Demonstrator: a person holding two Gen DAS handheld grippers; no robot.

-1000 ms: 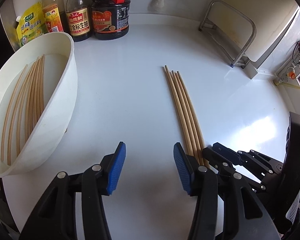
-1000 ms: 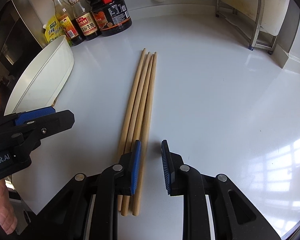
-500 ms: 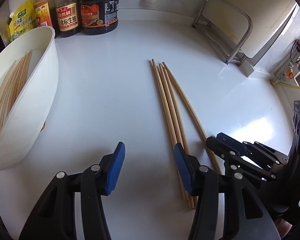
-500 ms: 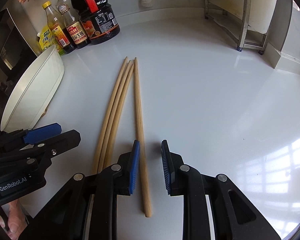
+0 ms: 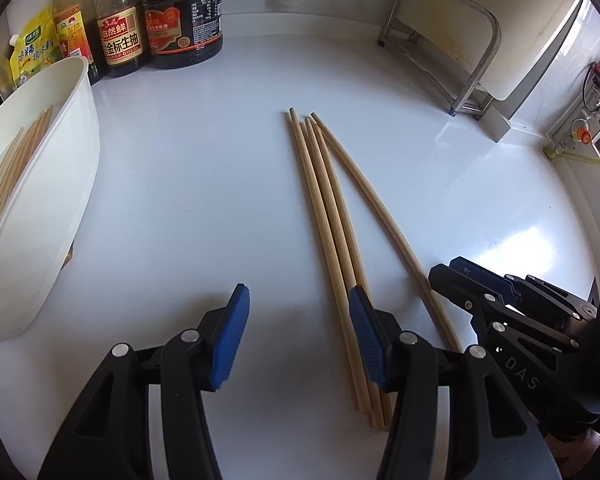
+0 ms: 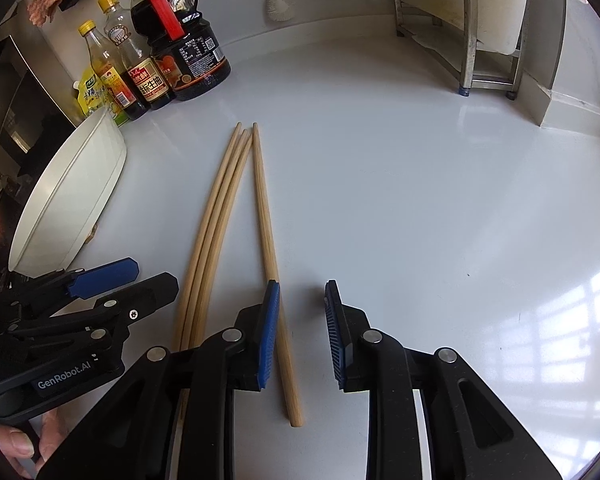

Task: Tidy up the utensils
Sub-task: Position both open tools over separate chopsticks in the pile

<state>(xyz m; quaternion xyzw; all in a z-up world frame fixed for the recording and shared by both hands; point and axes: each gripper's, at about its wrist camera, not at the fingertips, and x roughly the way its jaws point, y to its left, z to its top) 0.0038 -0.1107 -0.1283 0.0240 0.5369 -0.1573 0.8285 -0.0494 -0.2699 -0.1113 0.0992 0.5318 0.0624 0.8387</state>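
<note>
Blue-padded and black-framed, my left gripper (image 5: 298, 336) hangs low over the glossy white countertop (image 5: 204, 184) with its jaws spread wide and nothing between them. My right gripper (image 6: 302, 330) is likewise parted and grasping nothing, though the single separated wooden chopstick (image 6: 267, 236) runs beneath its left pad (image 6: 269, 332), near end poking out between the fingers. Just to the left of that stick, three more pale wooden chopsticks (image 6: 212, 224) lie bundled side by side on the counter, tips fanning close to the lone one at the far end. In the left wrist view the bundle (image 5: 326, 216) passes under my left gripper's right pad (image 5: 366, 340). Well apart to the left sits the white oval plastic tub (image 5: 70, 184), holding a row of sorted wooden chopsticks (image 5: 8, 172). Behind it, against the wall, stand dark sauce bottles (image 5: 186, 12) and a yellow seasoning pouch (image 5: 30, 50); a steel rack (image 5: 466, 52) occupies the far right corner.
</note>
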